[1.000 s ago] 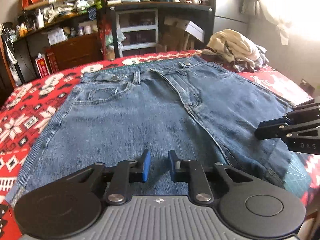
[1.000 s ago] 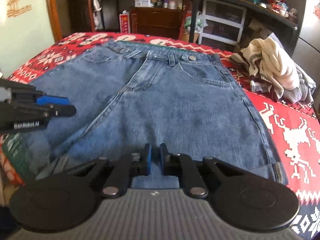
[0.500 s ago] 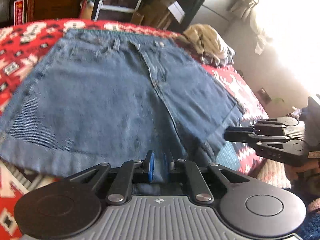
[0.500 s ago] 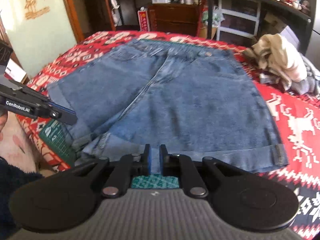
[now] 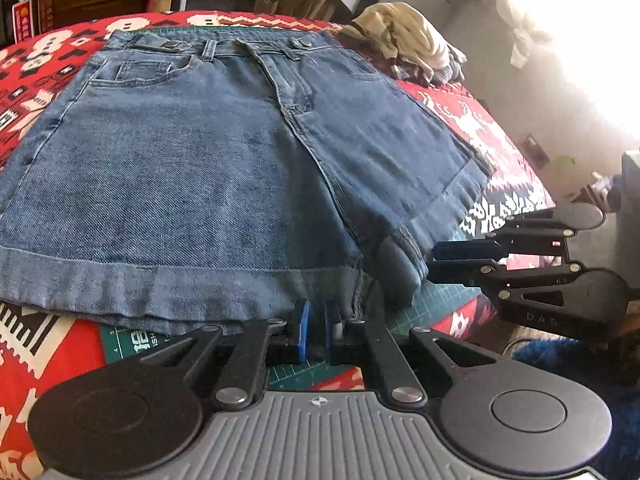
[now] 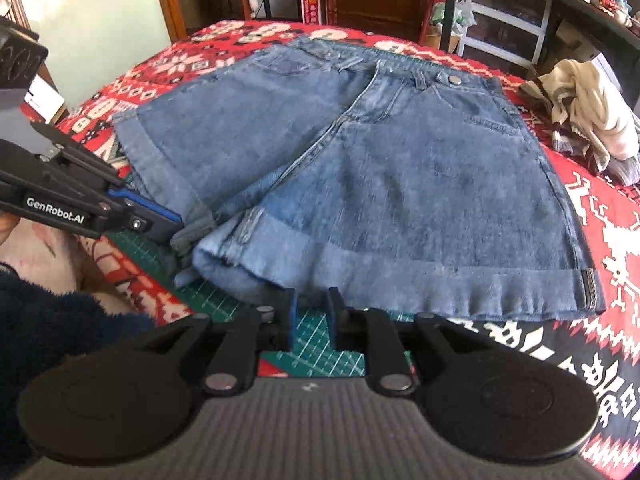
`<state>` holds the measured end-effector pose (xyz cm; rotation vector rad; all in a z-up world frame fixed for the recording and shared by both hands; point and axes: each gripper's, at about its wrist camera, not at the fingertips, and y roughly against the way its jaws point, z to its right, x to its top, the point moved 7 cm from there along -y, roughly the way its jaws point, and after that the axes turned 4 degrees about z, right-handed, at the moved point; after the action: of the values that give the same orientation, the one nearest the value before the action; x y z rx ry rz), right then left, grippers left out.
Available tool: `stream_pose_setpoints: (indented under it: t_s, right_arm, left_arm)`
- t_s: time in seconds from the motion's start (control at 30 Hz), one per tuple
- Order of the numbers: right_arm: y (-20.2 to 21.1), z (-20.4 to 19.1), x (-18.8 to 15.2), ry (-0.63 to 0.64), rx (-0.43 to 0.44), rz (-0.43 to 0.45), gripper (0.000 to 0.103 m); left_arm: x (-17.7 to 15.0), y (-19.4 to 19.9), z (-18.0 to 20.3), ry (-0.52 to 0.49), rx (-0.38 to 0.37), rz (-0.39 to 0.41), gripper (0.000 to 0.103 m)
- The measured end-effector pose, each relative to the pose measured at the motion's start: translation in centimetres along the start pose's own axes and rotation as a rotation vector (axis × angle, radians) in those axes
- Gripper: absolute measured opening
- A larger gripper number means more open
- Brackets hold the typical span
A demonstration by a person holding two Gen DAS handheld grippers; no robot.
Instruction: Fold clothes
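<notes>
A pair of denim shorts (image 5: 224, 160) lies spread flat on a red patterned blanket (image 6: 616, 216), waistband away from the person and cuffed hems toward them. A green cutting mat (image 6: 320, 344) peeks out from under the near hems.

The left tongs (image 5: 316, 330) sit at the near hem by the crotch, their blue-padded fingers (image 5: 301, 320) drawn close with only a narrow gap between them; I cannot tell whether any denim is caught there. The right tongs (image 6: 312, 320) hover just short of the near hem over the mat, parted, with nothing between them.

Beyond the shorts, at the waistband's right corner, a heap of cream and plaid clothes (image 6: 580, 108) crowds the blanket. Past the waistband stand a dark wooden cabinet (image 6: 376, 0) and a plastic drawer unit (image 6: 508, 24). A dark fuzzy sleeve (image 6: 52, 320) shows beside the left tongs.
</notes>
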<state>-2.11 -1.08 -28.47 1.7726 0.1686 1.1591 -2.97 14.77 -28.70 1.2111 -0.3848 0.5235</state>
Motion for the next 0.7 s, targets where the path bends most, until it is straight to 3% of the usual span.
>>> stream_pose_setpoints:
  t_s: [0.27, 0.5, 0.57, 0.63, 0.7]
  right_arm:
    - [1.6, 1.0, 1.1, -0.041, -0.032, 0.067, 0.018]
    - [1.2, 1.2, 0.6, -0.053, -0.02, 0.044, 0.018]
    - [1.1, 1.2, 0.5, -0.057, -0.017, 0.043, 0.018]
    - [1.0, 1.1, 0.4, -0.06, -0.015, 0.042, 0.018]
    - [1.1, 1.3, 0.2, -0.067, -0.014, 0.046, 0.018]
  left_arm:
    - [0.3, 1.4, -0.4, 0.022, 0.014, 0.017, 0.006]
    - [-0.6, 1.5, 1.0, -0.126, 0.065, -0.02, 0.012]
    - [-0.6, 1.5, 1.5, -0.168, 0.067, -0.011, 0.019]
    - [-0.5, 1.4, 2.1, -0.212, 0.066, -0.002, 0.034]
    - [-0.5, 1.4, 2.6, -0.263, 0.082, 0.009, 0.037]
